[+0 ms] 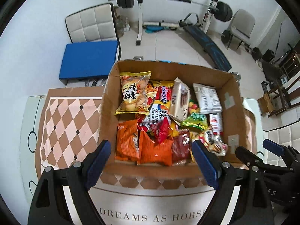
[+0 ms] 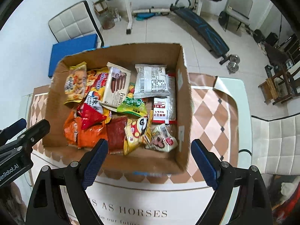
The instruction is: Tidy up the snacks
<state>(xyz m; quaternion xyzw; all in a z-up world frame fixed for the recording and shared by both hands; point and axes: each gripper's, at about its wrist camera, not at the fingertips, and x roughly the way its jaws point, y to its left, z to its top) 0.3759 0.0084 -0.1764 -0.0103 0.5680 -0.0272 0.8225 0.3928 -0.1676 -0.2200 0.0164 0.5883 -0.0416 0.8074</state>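
Box [image 1: 231, 101] of snacks sits on the counter [image 1: 61, 118], dead ahead of both hand-held grippers and lower than them. Snacks are piled inside in a loose heap, no order yet.

Left hand-held gripper [image 1: 151, 161] — fingers wide apart, holding nothing, touching nothing. It hovers over the near wall of the box; orange bags [image 1: 142, 146] lie right between and just beyond its fingers, in the near-left corner of the box. Their long axis looks roughly in line with the view direction, so the fingers already straddle the short side.

Right hand-held gripper [image 2: 150, 161] — also wide apart, empty, nothing touched. Hovers at the near wall of the box, toward its right half. Closest to it: yellow packet [image 2: 135, 136] and white packet [image 2: 163, 139], in the near-right part of the box, both tilted on the heap.

My read: left is better placed for the orange bags, right for the yellow or white packet. Either one needs a straight drop into the box, no yaw correction for the orange bags. Which goes first — can't tell.
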